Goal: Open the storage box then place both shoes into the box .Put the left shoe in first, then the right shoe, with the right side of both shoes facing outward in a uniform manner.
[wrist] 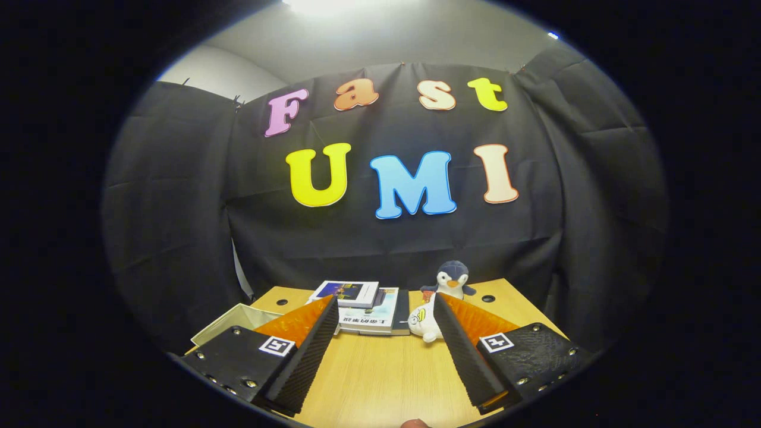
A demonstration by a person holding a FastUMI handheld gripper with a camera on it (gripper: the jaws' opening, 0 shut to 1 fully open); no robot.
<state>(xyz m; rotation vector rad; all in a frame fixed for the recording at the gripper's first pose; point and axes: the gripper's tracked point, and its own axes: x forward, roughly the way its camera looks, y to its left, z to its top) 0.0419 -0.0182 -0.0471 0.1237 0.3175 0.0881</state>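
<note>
Black cloth walls close in a light wooden table (380, 374). Far left, beyond the left finger and partly hidden by it, lies one pale storage box (235, 321), its flat top light, whether lidded I cannot tell. Two books (362, 309) sit stacked at the far middle, beyond the fingers. Two plush toys stand far right: a penguin (452, 279) and a white one (425, 324). Held wide open, the gripper (385, 306) grips nothing.
</note>
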